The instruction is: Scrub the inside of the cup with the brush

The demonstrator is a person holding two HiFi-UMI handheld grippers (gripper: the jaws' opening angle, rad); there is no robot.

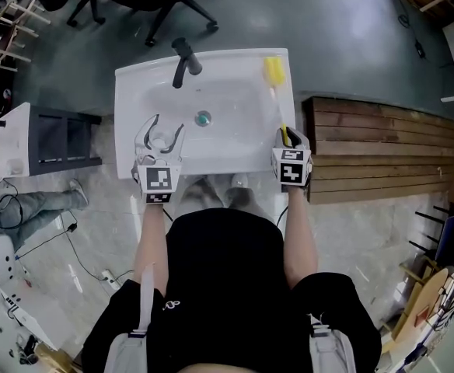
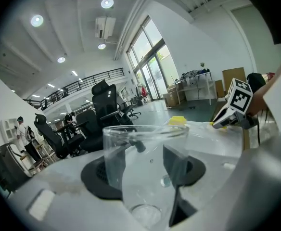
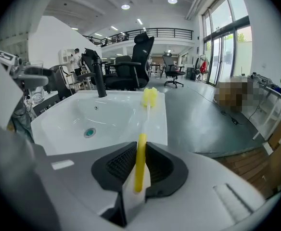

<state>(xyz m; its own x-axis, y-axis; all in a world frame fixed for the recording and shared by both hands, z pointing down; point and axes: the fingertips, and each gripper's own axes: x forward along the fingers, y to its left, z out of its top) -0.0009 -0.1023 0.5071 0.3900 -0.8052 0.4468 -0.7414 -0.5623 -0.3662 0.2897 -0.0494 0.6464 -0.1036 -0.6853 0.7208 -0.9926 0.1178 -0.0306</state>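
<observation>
Left gripper [image 1: 162,130]: held over the near left part of the sink, its jaws spread wide and clamped on the cup's two sides.
Cup [image 2: 145,153]: clear glass, empty, standing between the left gripper's pads with its open mouth up. One dark pad shows through the wall on each side.
Faucet [image 1: 184,61]: black, at the far rim, ahead of the left gripper and a little towards the right one.
Drain [image 1: 203,118]: in the basin floor, ahead of both grippers and between them, nearer the left.
Sink [image 1: 235,142]: white and rectangular, with both grippers at its near edge, one at each front corner.
Brush [image 3: 141,153]: its yellow handle runs straight out from the right gripper along the sink's right rim, then comes a thin white shaft.
Brush head [image 3: 150,96]: yellow sponge, well ahead of the right gripper and well apart from the cup.
Right gripper [image 1: 288,137]: jaws nearly together, both pads pressed on the brush handle.
Wooden slats [image 1: 382,150]: on the floor, just right of the right gripper.
</observation>
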